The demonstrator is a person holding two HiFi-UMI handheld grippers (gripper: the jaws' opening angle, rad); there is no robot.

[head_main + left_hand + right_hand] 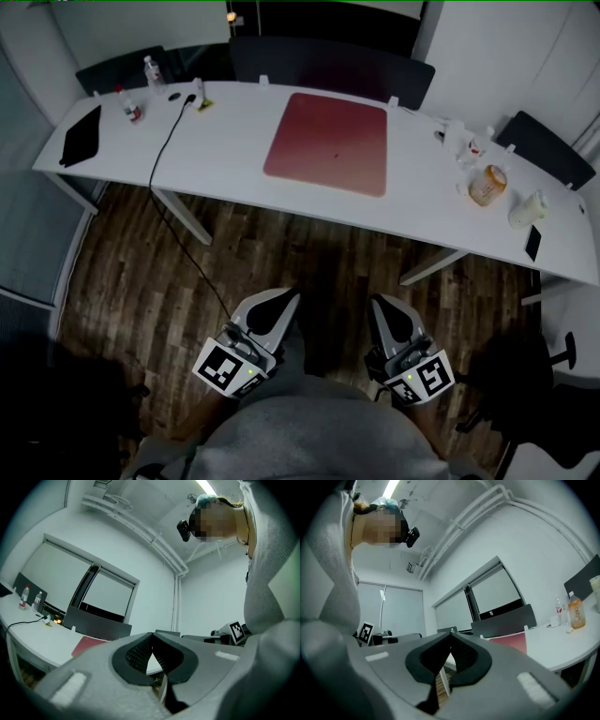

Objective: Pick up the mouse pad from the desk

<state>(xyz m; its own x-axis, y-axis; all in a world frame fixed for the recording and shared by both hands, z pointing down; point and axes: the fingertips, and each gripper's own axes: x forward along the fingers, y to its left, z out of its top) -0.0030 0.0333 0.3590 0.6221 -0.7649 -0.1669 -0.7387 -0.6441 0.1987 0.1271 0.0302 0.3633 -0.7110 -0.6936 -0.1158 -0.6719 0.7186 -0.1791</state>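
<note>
A large red mouse pad [329, 142] lies flat in the middle of the white desk [225, 159]. Both grippers hang low in front of the person's body, well short of the desk and over the wooden floor. My left gripper [284, 295] is shut with nothing in it, and so is my right gripper [378, 300]. In the left gripper view the jaws [151, 635] meet at the tips, and a red strip of the mouse pad [88, 645] shows beyond them. The right gripper view shows the tips [451, 635] closed too, with the pad [512, 642] to their right.
On the desk's left are a black notebook [81, 135], small bottles [131, 110] and a black cable [167, 150] running down to the floor. On its right stand an orange jar [487, 185], a white bottle [527, 208] and a black phone [532, 243]. Dark chairs [328, 62] line the far side.
</note>
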